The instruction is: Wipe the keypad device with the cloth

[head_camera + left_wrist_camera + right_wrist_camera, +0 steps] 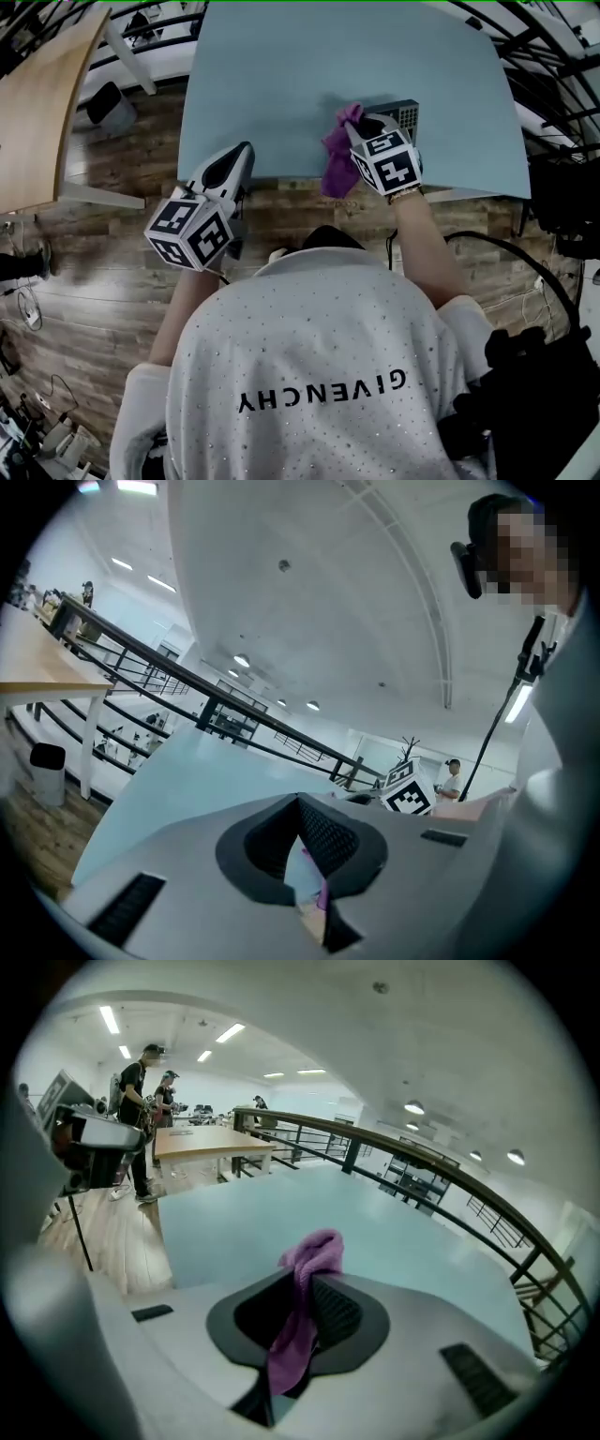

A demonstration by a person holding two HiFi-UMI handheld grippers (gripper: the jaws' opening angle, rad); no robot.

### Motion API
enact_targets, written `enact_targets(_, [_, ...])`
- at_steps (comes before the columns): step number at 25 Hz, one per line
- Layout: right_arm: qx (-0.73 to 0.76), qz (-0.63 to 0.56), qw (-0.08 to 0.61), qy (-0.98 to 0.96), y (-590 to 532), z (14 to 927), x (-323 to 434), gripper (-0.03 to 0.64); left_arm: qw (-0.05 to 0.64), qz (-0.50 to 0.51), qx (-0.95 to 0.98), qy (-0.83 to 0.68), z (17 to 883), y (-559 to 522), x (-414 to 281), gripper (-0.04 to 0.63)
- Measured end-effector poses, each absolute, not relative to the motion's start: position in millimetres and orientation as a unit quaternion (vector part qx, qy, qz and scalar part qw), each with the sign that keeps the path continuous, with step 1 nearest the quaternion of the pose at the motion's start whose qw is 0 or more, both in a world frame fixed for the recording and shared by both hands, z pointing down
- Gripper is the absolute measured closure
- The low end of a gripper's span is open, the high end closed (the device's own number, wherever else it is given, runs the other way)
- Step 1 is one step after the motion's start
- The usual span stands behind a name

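- Jaws of the right gripper (pixel 364 124) pinch the purple cloth (pixel 336 155), just beside the keypad device (pixel 405 112) on the bench (pixel 272 84).
- Left gripper (pixel 240 159): jaws together, empty.

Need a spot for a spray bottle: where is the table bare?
The table is bare across its far half and whole left side, beyond the left gripper. A narrower bare strip lies right of the keypad. It is crowded at the near edge, where the right gripper holds the cloth by the keypad.
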State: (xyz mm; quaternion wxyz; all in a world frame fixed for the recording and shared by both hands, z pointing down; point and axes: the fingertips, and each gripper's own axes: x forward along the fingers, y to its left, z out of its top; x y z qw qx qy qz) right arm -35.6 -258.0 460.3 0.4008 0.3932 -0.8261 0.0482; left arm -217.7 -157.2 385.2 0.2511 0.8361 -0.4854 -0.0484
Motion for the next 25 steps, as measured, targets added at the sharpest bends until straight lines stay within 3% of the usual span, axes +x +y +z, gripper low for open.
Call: enact_targets(25, [0.377, 0.127, 0.352, -0.847, -208.7, 526.4, -10.4, 0.566, 0.265, -0.071, 0.823, -0.497, 367.9, -174.3, -221.6, 0.594])
